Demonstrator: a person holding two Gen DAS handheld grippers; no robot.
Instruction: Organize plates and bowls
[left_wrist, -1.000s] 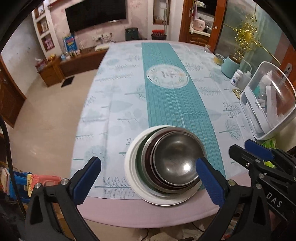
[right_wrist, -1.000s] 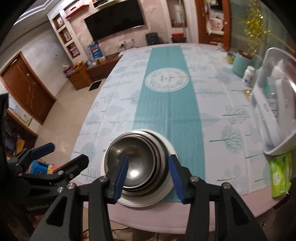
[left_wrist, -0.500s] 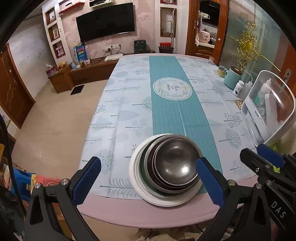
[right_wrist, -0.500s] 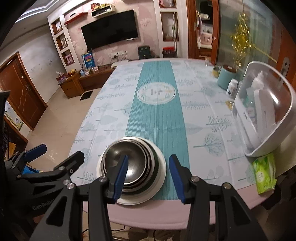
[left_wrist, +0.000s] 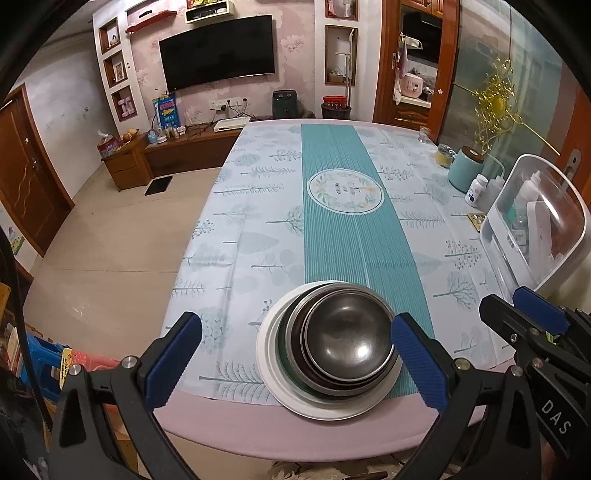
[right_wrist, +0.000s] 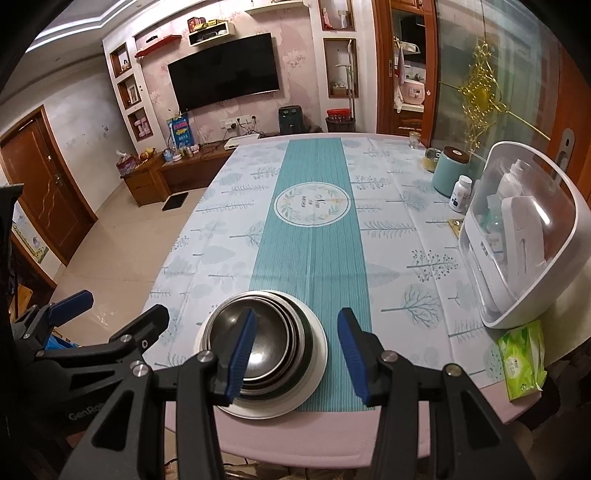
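Both wrist views reach me evenly lit by soft indoor light from overhead, moderately bright and slightly cool. A small highlight sits in the top steel bowl (left_wrist: 351, 334); the floor (left_wrist: 110, 258) carries a pale sheen. Shadows under the white plate (right_wrist: 314, 376) are faint. Fisheye curvature bends the walls and table edge (left_wrist: 295, 428), and black vignetting fills the corners. Focus is sharp throughout, without motion blur.

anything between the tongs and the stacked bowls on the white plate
Nothing visible. Both the left tongs and right tongs hang open and empty above the stacked bowls on the white plate, with only open air between.
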